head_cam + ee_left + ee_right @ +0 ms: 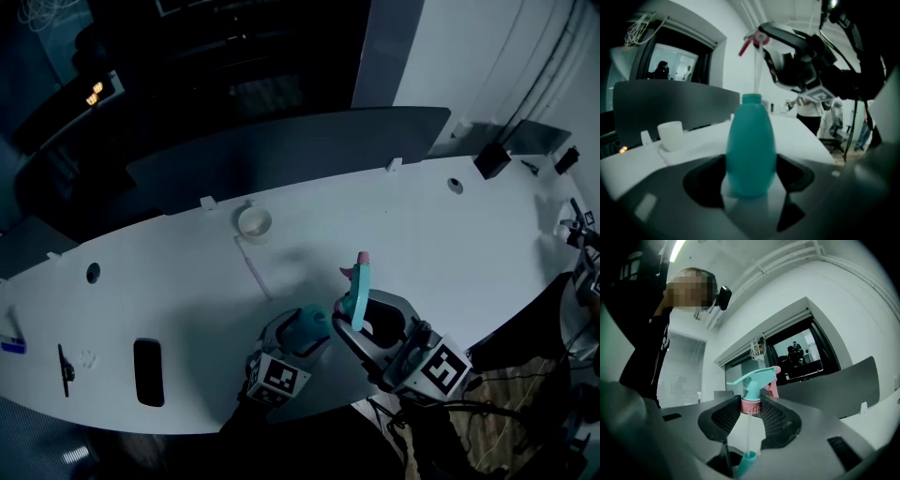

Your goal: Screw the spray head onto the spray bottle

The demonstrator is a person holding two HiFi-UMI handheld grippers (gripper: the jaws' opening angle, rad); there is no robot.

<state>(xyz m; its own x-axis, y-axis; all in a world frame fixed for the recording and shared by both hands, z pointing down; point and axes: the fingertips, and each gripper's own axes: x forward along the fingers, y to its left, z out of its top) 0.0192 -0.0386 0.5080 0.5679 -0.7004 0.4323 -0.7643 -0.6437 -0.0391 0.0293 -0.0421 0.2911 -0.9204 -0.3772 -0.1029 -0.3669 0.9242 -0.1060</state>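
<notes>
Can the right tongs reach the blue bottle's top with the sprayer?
Probably yes: the right tongs hold the sprayer straight above the bottle in the left tongs, and its tube reaches the open neck. Nothing else is between.

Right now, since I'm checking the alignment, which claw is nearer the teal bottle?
Left. The left claw grips the teal bottle by its body; the right claw holds the spray head above the bottle's neck.

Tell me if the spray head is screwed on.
Off: the spray head hangs above the bottle, pink collar clear of the neck; only its tube reaches it.
</notes>
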